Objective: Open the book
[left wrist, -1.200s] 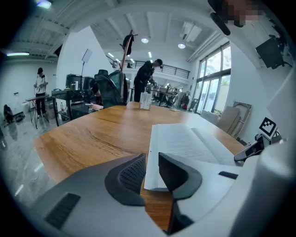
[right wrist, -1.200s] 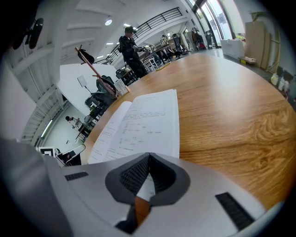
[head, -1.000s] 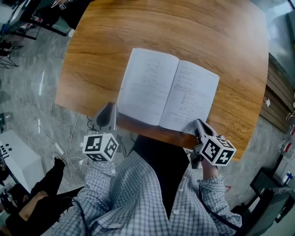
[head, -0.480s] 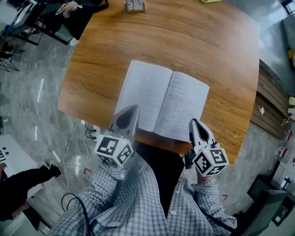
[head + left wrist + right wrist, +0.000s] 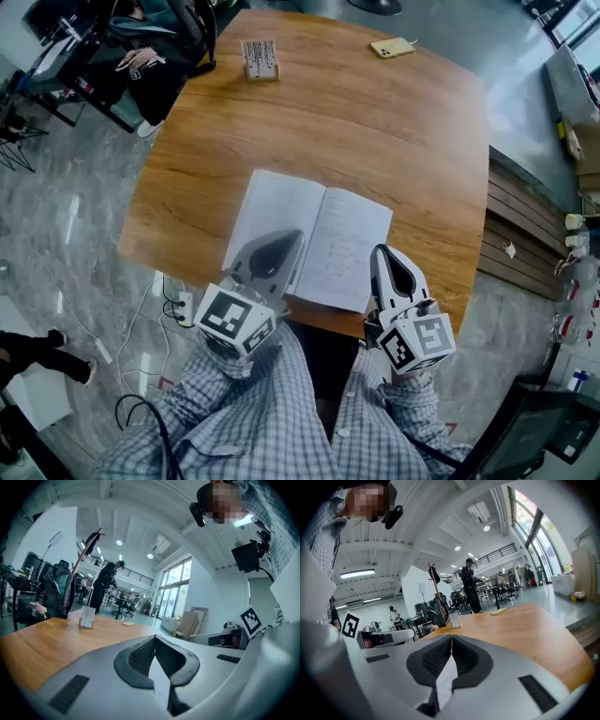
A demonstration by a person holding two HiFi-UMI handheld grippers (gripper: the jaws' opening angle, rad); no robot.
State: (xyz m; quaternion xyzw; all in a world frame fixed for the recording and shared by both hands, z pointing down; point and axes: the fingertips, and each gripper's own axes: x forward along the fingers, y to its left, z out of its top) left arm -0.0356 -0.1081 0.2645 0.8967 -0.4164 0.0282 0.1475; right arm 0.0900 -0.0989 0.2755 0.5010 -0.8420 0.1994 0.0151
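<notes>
The book (image 5: 286,208) lies open and flat on the wooden table (image 5: 394,141), white pages up, near the table's front edge. My left gripper (image 5: 295,237) hangs above the near corner of the left page, jaws shut with nothing between them. To the right, my right gripper (image 5: 380,250) is raised over the near corner of the right page, also shut and empty. Both point about level across the table. In the left gripper view the left gripper (image 5: 154,639) shows pads pressed together. In the right gripper view the right gripper (image 5: 451,640) looks the same. Neither of these views shows the book.
A small card stand (image 5: 260,58) and a yellow phone (image 5: 392,47) sit at the table's far side. A seated person (image 5: 141,56) is at the far left corner. Cables and a power strip (image 5: 183,305) lie on the floor left of me.
Both grippers have lifted away from the book's near edge and tipped up toward level. The left one moved right, over the left page. The book has stayed open.
</notes>
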